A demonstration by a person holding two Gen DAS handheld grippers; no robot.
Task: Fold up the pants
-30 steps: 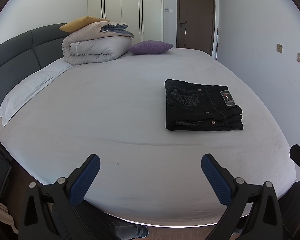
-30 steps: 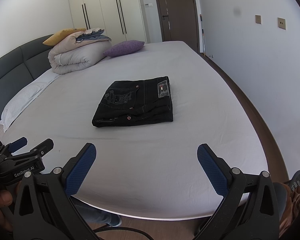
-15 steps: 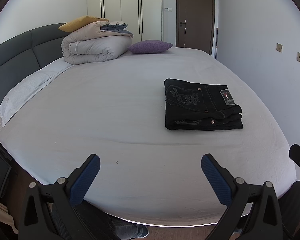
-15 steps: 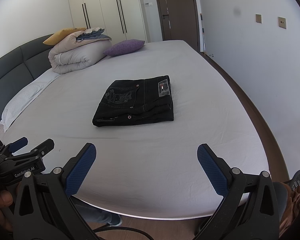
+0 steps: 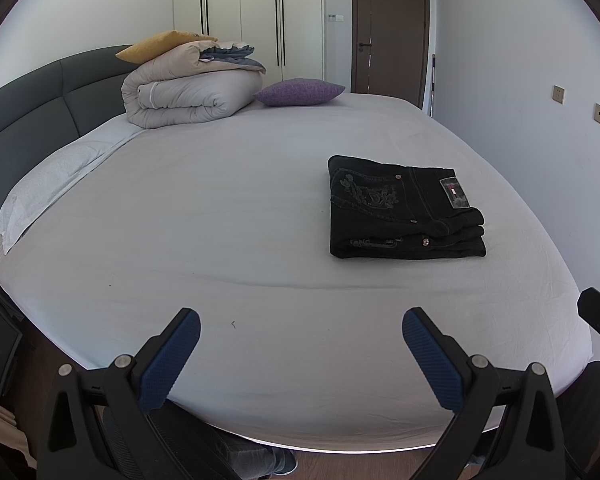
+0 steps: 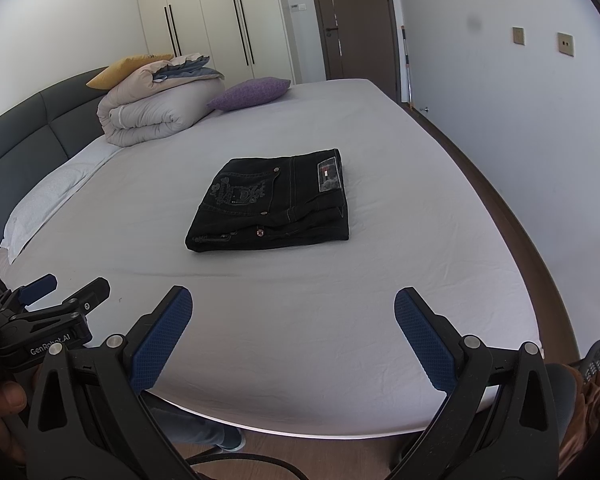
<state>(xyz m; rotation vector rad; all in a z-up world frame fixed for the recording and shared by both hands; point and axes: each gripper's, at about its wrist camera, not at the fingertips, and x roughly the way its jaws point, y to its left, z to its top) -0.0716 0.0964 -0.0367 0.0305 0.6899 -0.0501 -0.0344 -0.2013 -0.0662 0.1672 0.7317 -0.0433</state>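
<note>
Black pants lie folded in a compact stack on the white bed sheet, embroidered pocket and label patch on top. In the right wrist view the same pants sit at mid bed. My left gripper hangs open over the near bed edge, well short of the pants, nothing between its blue pads. My right gripper is open too and empty, also back at the near edge. The left gripper shows at the lower left of the right wrist view.
A rolled duvet with a yellow pillow and a purple cushion lies at the far end by the grey headboard. A white pillow lies along the left side. Wardrobe and door stand behind; a wall runs close on the right.
Both cameras have drifted very slightly; the pants lie still and both grippers stay open.
</note>
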